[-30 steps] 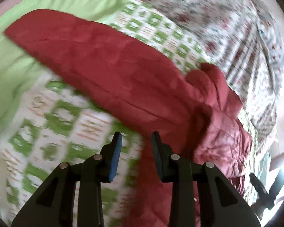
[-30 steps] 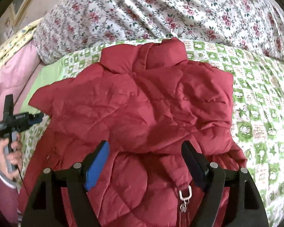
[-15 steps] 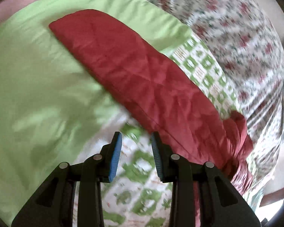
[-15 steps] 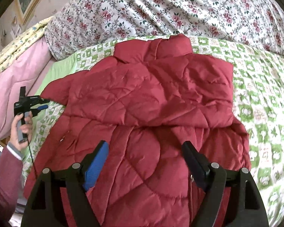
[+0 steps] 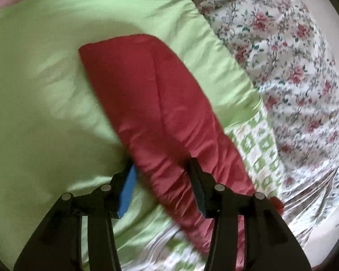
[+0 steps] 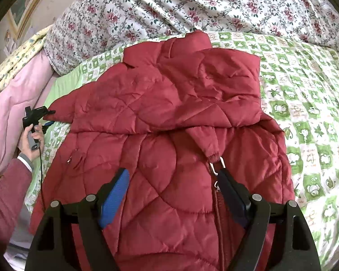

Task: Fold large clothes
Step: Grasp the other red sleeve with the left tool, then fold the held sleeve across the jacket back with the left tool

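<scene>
A red quilted jacket (image 6: 169, 117) lies spread on the bed, its right sleeve folded across the chest and its collar at the far end. My right gripper (image 6: 171, 178) hovers open over the jacket's lower front beside the zip pull (image 6: 217, 167), gripping nothing. The left sleeve (image 5: 151, 103) stretches out over a plain green sheet (image 5: 45, 90). My left gripper (image 5: 160, 164) straddles this sleeve; its jaws are opening, with the sleeve between the pads and no squeeze showing. The right wrist view shows the left gripper (image 6: 50, 117) small at the sleeve's end, held in a hand (image 6: 31, 142).
A green-and-white patterned bedspread (image 6: 305, 113) covers the bed. A rolled floral quilt (image 6: 192, 6) lies along the far side, and a pink quilt (image 6: 13, 103) is piled at the left. A person's dark red sleeve (image 6: 4, 192) reaches in from the lower left.
My left gripper has swung along the sleeve toward its cuff end, over the plain green sheet, and its jaws have widened around the sleeve. The right gripper has drifted slightly over the jacket.
</scene>
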Available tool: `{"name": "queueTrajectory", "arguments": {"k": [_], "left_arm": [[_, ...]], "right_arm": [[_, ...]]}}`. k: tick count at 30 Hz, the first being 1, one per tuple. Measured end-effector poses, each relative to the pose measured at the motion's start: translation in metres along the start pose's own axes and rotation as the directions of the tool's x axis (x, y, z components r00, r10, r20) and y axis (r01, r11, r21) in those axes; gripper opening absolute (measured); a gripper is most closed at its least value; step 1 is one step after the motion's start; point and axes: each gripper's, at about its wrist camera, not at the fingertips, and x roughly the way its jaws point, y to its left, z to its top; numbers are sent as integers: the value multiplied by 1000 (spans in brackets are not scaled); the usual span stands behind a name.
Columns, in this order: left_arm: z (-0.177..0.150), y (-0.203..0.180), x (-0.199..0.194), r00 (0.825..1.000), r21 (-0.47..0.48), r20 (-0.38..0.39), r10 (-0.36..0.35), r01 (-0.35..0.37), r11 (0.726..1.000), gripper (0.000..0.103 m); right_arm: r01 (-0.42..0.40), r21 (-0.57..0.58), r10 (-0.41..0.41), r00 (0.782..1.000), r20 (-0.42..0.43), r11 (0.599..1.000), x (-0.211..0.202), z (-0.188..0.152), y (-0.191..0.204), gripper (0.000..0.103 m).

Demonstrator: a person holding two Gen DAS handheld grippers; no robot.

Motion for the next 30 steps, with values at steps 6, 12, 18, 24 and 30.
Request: {"name": "queueTrajectory", "arguments": {"k": [6, 12, 18, 24, 30], "left_arm": [[-3, -22, -10, 1000, 96, 28, -10, 7, 995, 8], [-34, -65, -52, 992, 249, 50, -113, 97, 964, 6], [-92, -130, -94, 977, 459, 19, -212, 180, 870, 6], [-151, -186, -112, 965, 601, -21, -262, 221, 768, 6], [-209, -223, -106, 959, 685, -109, -260, 262, 679, 6]], "right_arm": [[0, -8, 0, 1000, 3, 1000, 1, 0, 3, 82], [-6, -22, 6, 1000, 14, 1000, 2, 4, 5, 82], [-21, -37, 22, 999, 31, 999, -3, 11, 8, 82], [-39, 0, 39, 999, 33, 999, -3, 15, -3, 82], [-75, 53, 73, 996, 41, 996, -2, 19, -14, 82]]}}
